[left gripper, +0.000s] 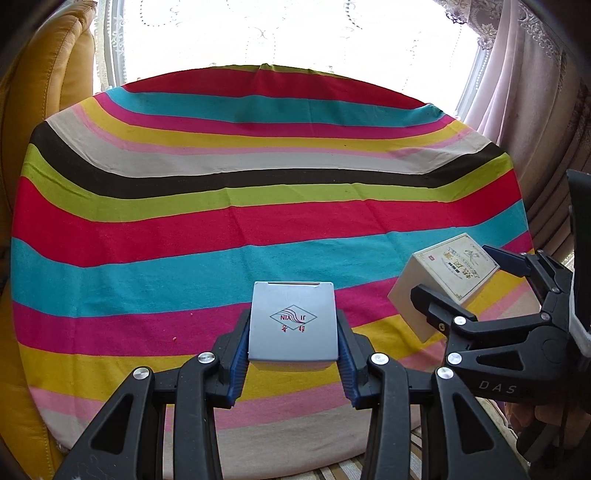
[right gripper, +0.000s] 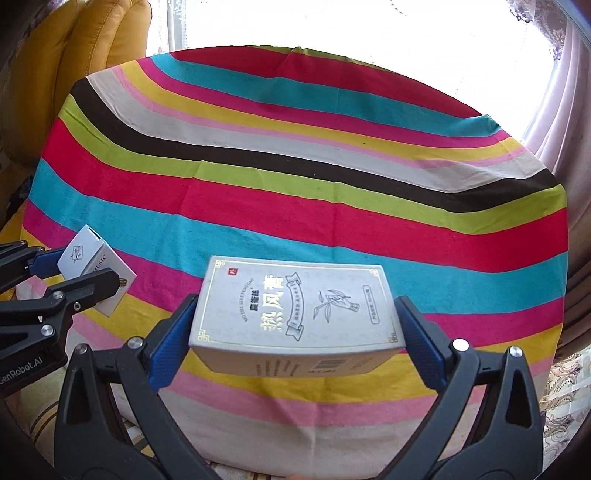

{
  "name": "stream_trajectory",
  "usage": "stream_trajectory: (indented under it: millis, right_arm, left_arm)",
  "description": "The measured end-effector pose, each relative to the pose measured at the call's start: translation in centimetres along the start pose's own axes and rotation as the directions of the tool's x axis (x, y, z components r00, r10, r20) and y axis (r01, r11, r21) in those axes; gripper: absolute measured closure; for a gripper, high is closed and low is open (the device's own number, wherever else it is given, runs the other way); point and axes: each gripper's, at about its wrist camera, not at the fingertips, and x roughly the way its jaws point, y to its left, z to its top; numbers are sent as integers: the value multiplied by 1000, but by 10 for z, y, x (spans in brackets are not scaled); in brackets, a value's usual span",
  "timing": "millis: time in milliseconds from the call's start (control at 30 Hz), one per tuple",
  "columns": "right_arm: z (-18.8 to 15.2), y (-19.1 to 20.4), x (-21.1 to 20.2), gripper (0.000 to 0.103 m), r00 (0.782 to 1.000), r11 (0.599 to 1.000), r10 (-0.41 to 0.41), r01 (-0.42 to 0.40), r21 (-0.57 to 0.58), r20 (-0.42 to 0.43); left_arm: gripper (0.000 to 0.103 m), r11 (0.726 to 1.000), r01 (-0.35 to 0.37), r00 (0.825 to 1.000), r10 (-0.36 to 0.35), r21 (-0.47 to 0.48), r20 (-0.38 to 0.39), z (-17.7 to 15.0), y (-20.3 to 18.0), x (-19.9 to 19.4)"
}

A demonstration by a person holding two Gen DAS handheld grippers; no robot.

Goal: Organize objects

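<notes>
Left gripper [left gripper: 293, 341]: black plastic linkage arms with triangular cutouts, silver round rivets, ribbed blue pads [left gripper: 238, 363]. Right gripper [right gripper: 295, 332]: same build, blue pads [right gripper: 168, 350]. White lettering "DAS" on the right body, "enRobot.AI" on the left.

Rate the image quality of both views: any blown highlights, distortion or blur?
Left wrist: the window is blown out to white, fisheye bends the cloth stripes, and the small box is sharp. Right wrist: the window is again overexposed, the edges curve strongly, and the print on the big box is legible.
</notes>
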Motion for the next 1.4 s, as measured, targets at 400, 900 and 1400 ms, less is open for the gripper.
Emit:
stream_trajectory:
  millis: [400,900,1400]
  right_arm:
    - [-80,-84,-86,2,979,957,-185,198,211,-80]
    - [-227,-209,-186,2,917,791,-332,399,463,-223]
    - [-245,-223,-207,2,920,766,-340,392,509,-198]
  left_arm:
    - [61,954,246,969,-238,171,-68,-33,-109,-44]
    - [16,796,497,859,-393,345,-329,-103,-286,-55]
    - [0,771,484,872,-384,415,-304,-116,-305,-76]
